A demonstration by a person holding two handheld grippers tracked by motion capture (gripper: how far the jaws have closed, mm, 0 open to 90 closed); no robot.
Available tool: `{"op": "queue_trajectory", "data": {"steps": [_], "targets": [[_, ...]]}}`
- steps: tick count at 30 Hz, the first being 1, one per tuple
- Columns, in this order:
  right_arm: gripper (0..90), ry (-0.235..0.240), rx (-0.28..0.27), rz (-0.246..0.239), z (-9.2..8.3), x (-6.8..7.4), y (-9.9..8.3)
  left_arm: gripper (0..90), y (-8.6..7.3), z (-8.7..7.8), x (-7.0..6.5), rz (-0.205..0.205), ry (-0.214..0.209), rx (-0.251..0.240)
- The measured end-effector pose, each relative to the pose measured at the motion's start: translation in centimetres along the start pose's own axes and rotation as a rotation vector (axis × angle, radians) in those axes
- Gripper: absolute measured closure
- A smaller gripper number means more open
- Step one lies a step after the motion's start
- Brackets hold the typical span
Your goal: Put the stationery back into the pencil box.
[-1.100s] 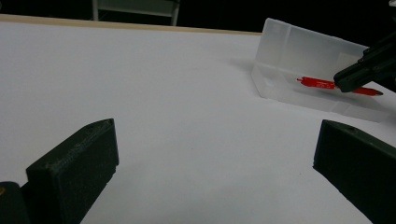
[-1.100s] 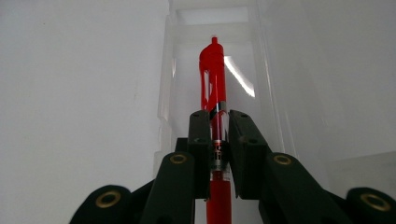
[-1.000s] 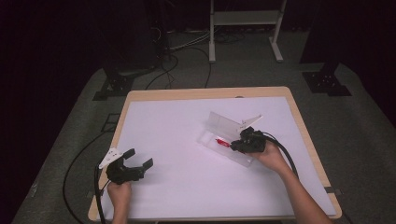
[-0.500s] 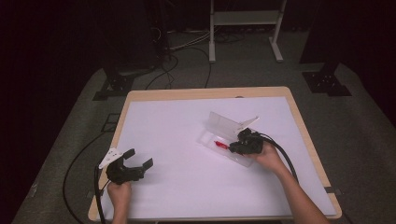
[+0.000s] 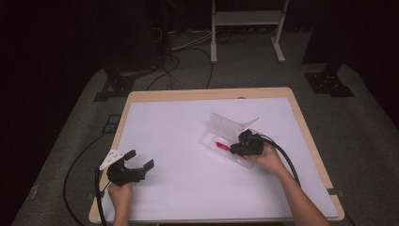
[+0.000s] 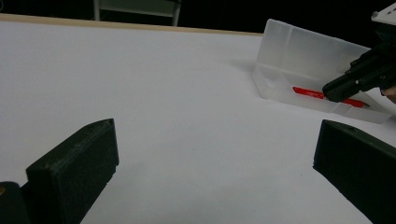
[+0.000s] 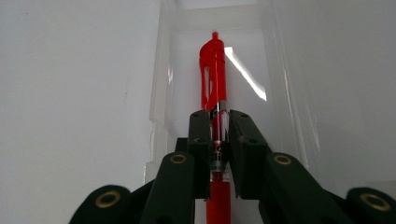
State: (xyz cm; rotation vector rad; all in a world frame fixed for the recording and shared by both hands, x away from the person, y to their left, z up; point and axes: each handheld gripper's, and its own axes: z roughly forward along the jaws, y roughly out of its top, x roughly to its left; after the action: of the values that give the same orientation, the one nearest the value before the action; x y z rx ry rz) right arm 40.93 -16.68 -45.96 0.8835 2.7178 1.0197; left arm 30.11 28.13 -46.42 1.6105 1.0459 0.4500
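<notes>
Right gripper view: the right gripper (image 7: 218, 135) pinches a red pen (image 7: 214, 70) at mid-barrel, the pen lying lengthwise inside a clear plastic box (image 7: 163, 70) at frame centre. High view: box (image 5: 221, 127) and pen (image 5: 220, 145) sit right of centre on the white table (image 5: 179, 136); the left gripper (image 5: 139, 160), lower left, has its jaws spread with nothing between them.

One camera sits high up on the person's side and looks forward and down on the whole table (image 5: 188, 141) from far away. One camera rides low on the left gripper (image 5: 126, 170) and looks across the table at the clear box (image 6: 308, 70). One rides on the right gripper (image 7: 219, 135), very close above that box (image 7: 187, 28). All three see the box (image 5: 221, 134) and the red pen (image 7: 213, 70).
</notes>
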Motion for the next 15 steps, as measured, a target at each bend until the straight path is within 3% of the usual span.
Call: {"op": "queue_trajectory", "data": {"steps": [15], "targets": [[78.7, 0.003, 0.002, -0.004, 0.13, -0.01, 0.02, 0.0, -0.01, 0.01, -0.02, 0.001, -0.002, 0.001]]}}
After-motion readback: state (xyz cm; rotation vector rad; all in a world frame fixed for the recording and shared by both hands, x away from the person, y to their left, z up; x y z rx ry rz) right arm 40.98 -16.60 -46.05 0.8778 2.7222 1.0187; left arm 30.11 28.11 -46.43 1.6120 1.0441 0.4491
